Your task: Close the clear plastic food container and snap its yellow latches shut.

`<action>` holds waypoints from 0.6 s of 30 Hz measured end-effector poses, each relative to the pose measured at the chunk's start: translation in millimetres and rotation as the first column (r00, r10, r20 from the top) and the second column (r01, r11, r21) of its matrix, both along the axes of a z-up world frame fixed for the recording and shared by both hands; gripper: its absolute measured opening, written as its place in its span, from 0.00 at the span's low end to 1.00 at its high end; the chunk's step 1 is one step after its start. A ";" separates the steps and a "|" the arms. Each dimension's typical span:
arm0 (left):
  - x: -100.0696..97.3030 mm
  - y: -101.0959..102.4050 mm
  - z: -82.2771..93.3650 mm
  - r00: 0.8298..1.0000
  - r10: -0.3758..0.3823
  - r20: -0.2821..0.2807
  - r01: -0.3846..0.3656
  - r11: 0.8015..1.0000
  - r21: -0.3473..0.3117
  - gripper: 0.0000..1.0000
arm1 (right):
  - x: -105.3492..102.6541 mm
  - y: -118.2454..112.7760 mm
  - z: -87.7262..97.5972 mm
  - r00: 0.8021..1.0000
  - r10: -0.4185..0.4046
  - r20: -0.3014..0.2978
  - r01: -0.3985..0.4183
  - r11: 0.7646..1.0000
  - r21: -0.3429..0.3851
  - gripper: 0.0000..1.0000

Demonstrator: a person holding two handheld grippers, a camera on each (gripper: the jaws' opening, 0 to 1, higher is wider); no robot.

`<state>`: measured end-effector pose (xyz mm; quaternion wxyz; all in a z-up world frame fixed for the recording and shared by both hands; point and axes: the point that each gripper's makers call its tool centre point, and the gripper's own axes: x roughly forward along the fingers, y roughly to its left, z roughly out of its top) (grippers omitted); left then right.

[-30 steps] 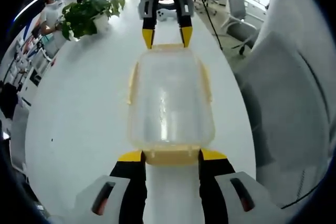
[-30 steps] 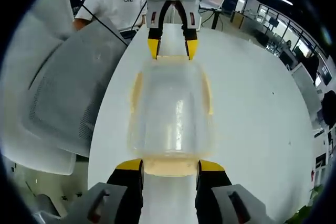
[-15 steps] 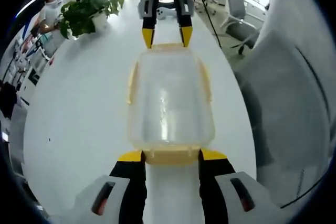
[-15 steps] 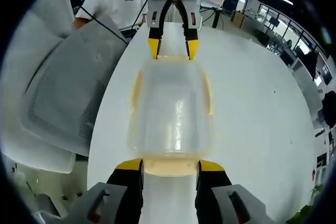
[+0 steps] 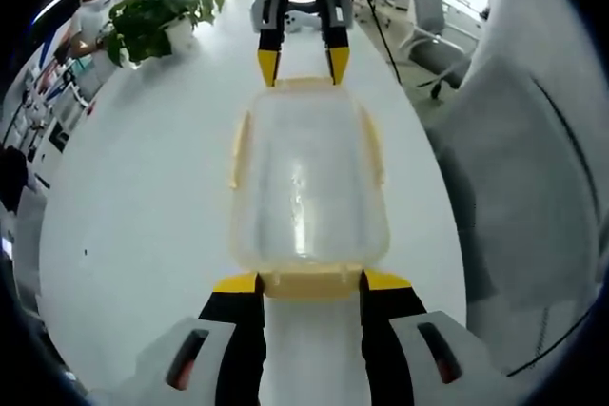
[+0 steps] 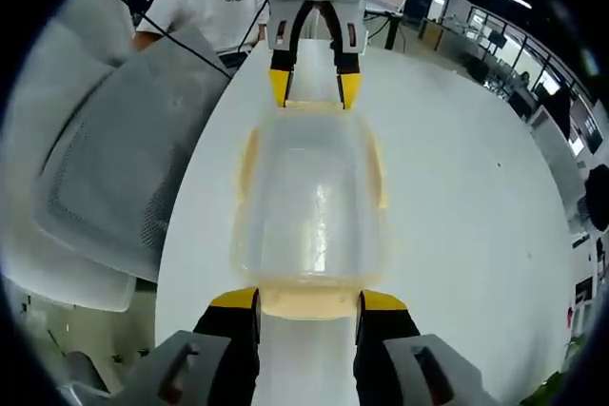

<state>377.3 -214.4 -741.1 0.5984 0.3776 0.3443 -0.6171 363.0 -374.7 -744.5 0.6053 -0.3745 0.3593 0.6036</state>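
Two grippers facing off across one long white table [image 5: 143, 197], container dead centre between them. Grey mesh chair [image 6: 114, 168] pulled in alongside the table, near the container's long side. Clear plastic container [image 5: 309, 187] flat on the table, lid down on top, yellow latches [image 5: 238, 149] running along its edges. Left gripper [image 5: 310, 282] at the container's near short end, jaws parted wide, yellow tips flanking the yellow end latch [image 5: 310, 281], gripping nothing. Right gripper [image 6: 309, 301] at the opposite short end, same story: jaws wide, straddling that end's latch [image 6: 309, 302]. Potted plant [image 5: 152, 21] well beyond the container, near the far table edge.
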 end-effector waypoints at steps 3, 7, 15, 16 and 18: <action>0.4 -0.1 -0.5 1.000 -0.002 -0.003 0.002 1.000 0.000 0.36 | 0.3 -0.5 -0.7 1.000 -0.001 -0.005 0.001 1.000 -0.002 0.36; 0.5 0.2 -1.0 1.000 0.000 -0.009 0.000 1.000 0.001 0.36 | 1.3 -0.1 -2.5 1.000 0.008 0.001 -0.008 1.000 -0.004 0.36; 2.2 1.5 -1.5 1.000 0.005 -0.011 -0.005 1.000 0.001 0.36 | 2.5 1.1 -2.4 1.000 0.002 -0.009 -0.002 1.000 -0.001 0.36; 2.1 1.4 -1.4 1.000 0.004 -0.013 -0.004 1.000 0.000 0.36 | 2.4 1.2 -2.3 1.000 0.001 -0.012 -0.001 1.000 0.000 0.36; 1.6 1.0 -1.5 1.000 0.003 -0.015 -0.003 1.000 0.002 0.36 | 2.5 1.1 -2.7 1.000 -0.001 -0.015 0.001 1.000 0.000 0.36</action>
